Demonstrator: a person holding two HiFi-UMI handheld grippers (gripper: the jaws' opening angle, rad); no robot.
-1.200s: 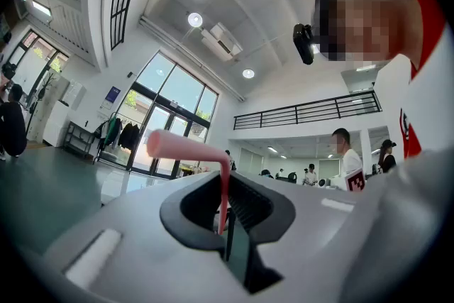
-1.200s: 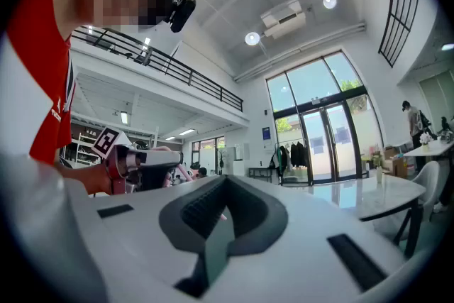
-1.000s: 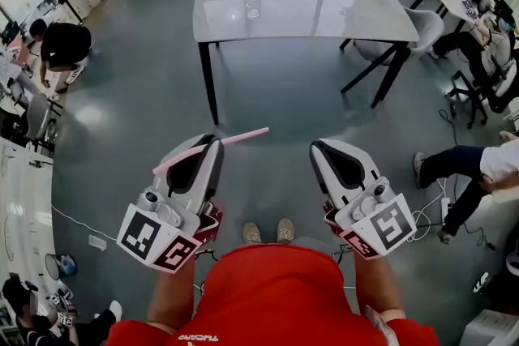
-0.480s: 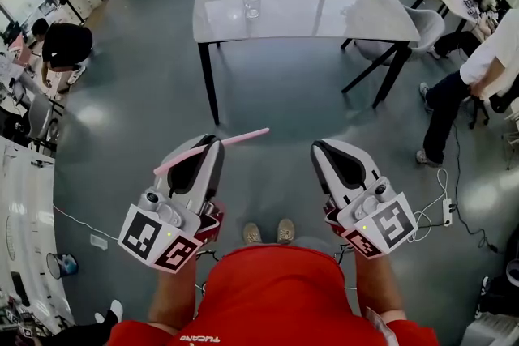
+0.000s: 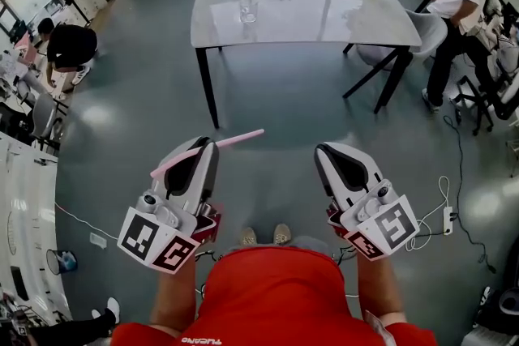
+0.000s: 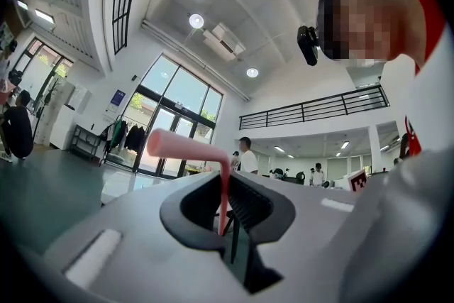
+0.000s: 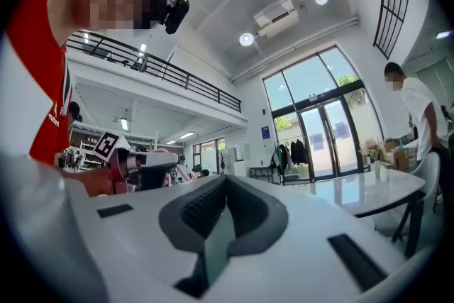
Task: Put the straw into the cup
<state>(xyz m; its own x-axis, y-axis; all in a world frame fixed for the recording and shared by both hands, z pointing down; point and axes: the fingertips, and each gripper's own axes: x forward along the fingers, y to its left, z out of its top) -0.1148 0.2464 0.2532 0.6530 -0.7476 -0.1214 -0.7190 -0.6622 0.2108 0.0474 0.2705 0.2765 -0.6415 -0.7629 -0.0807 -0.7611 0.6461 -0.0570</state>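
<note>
Left gripper (image 5: pixel 204 147) sits at the lower left of the head view with its jaws pinched on a pink straw (image 5: pixel 212 148), which lies crosswise through the tips – 1 end pokes toward the frame's centre, the other toward the left edge. At lower right, level with it and well apart, the right gripper (image 5: pixel 331 154) holds nothing. Far above both, at the top of the frame, a clear cup (image 5: pixel 248 9) stands on a glossy grey table (image 5: pixel 324 19), near its left end. In the left gripper view the left gripper (image 6: pixel 225 208) clamps the straw (image 6: pixel 186 147) – a short piece runs down between the ribbed pads and the rest juts toward the upper left. In the right gripper view the right gripper (image 7: pixel 221 209) has its 2 jaws drawn together at the tips, with nothing between them, and the table (image 7: pixel 369 189) shows at the right edge.
</note>
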